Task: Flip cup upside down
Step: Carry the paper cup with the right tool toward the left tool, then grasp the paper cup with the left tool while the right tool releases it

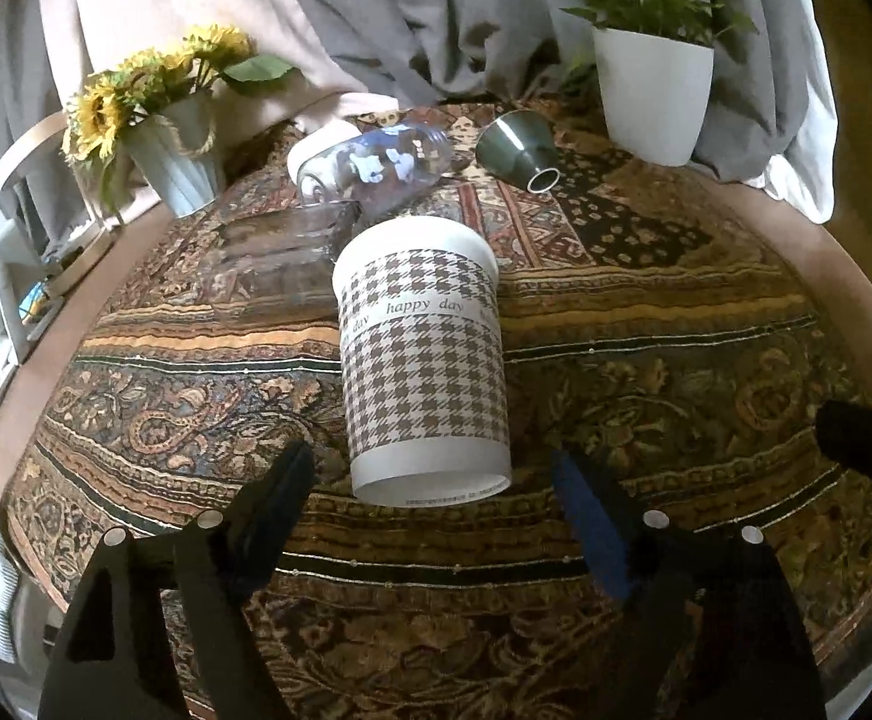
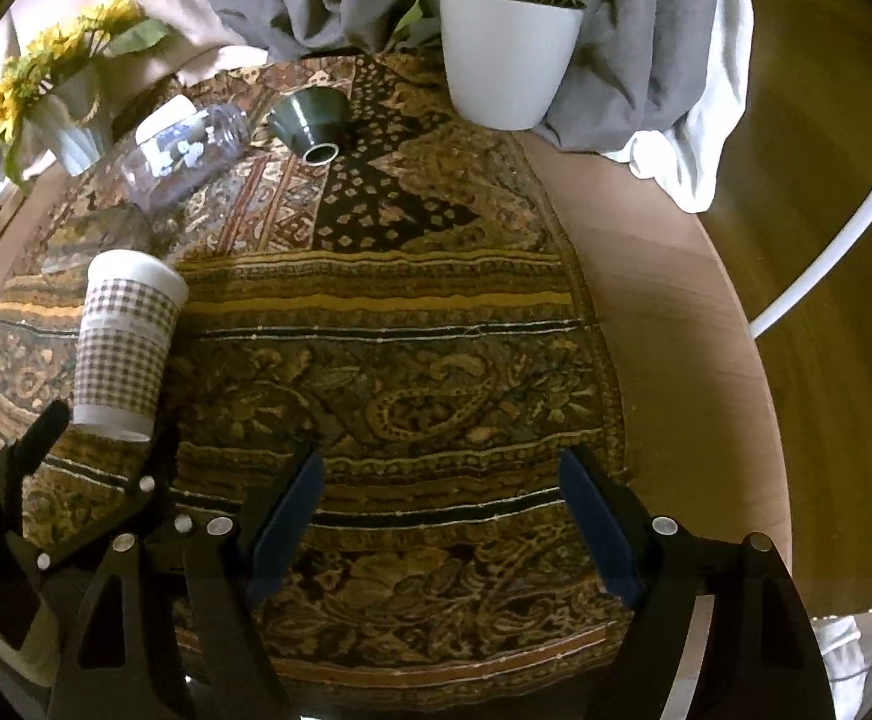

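A white paper cup (image 1: 423, 360) with a brown houndstooth sleeve reading "happy day" stands upright on the patterned cloth (image 1: 646, 312). My left gripper (image 1: 432, 480) is open, its fingers low on either side of the cup's base, not touching it. The cup also shows at the left of the right wrist view (image 2: 123, 342), with the left gripper's fingers (image 2: 45, 426) at its base. My right gripper (image 2: 442, 468) is open and empty over the cloth (image 2: 411, 312), to the right of the cup.
A clear plastic bottle (image 1: 375, 165) lies on its side behind the cup, with a clear glass (image 1: 279, 252) beside it. A dark green cup (image 1: 517, 150) lies tipped over. A white plant pot (image 1: 652, 96) and a sunflower vase (image 1: 177, 150) stand at the back.
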The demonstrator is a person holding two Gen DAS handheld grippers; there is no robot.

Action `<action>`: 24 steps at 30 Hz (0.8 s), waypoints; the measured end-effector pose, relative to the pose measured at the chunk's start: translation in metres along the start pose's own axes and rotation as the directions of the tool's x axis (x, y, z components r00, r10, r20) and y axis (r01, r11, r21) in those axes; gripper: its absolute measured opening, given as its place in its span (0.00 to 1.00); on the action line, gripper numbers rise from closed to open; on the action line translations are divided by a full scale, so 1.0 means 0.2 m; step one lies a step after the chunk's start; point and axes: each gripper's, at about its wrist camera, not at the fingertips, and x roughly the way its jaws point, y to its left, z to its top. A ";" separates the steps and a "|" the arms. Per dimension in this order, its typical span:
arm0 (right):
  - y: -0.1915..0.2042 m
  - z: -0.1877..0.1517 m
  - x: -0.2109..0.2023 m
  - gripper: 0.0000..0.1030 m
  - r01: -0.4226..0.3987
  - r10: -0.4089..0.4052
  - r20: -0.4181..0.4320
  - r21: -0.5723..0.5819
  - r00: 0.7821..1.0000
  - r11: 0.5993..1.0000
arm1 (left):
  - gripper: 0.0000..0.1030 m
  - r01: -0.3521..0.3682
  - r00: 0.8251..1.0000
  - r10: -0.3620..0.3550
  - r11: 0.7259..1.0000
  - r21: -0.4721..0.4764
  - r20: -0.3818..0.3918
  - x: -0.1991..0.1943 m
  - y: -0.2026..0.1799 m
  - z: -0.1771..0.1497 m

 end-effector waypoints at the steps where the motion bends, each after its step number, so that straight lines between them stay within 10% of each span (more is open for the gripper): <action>1: 0.00 0.00 0.00 0.78 0.000 0.000 0.000 -0.002 1.000 1.000 | 0.73 0.002 1.000 -0.002 1.000 0.002 0.000 0.00 0.00 0.00; 6: 0.00 -0.01 0.00 0.78 -0.003 0.003 -0.001 -0.005 1.000 1.000 | 0.53 -0.002 1.000 0.002 1.000 0.017 0.011 0.01 0.00 0.00; 24: 0.01 0.08 -0.07 0.78 -0.075 0.073 0.051 0.043 0.996 0.996 | 0.52 0.035 0.997 -0.035 0.999 0.002 0.072 -0.11 0.07 0.24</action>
